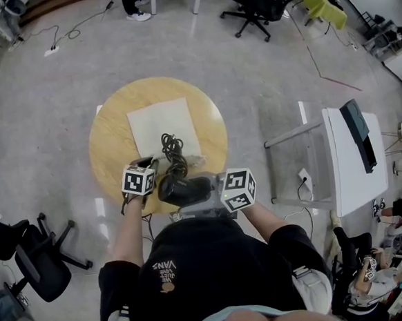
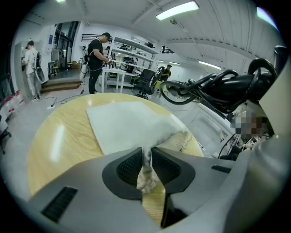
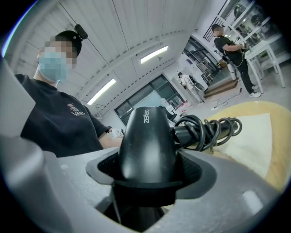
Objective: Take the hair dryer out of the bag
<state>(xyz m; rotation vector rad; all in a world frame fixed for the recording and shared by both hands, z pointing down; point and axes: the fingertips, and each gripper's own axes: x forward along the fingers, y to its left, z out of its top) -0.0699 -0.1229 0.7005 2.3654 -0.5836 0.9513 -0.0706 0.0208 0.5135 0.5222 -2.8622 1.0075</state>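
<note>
Gripping the black plastic hair dryer (image 3: 148, 136) across its barrel, the right gripper (image 3: 148, 169) has both ribbed pads pressed against the body. The barrel fills the space between the pads, and the end nearest the camera is cut off below them. The black coiled cord (image 3: 207, 129) is bundled round the handle, so the handle itself is hard to make out.

In the head view the hair dryer (image 1: 184, 189) lies clear of the flat white cloth bag (image 1: 162, 125), just beside the bag's near edge and over the near part of the round wooden table (image 1: 106, 139). Whether it touches the tabletop cannot be told. The table's near rim is hidden behind both grippers and the person's dark shirt (image 1: 196, 274).

The left gripper (image 2: 146, 159) has its pads closed on a bunched, frayed corner of the bag (image 2: 127, 125), and the cloth rises from the table (image 2: 54, 141) to the jaws.

The bag's far and side edges lie inside the rim, with bare wood all round. A white desk (image 1: 350, 158) and a black office chair (image 1: 29, 267) stand well apart from the table.
</note>
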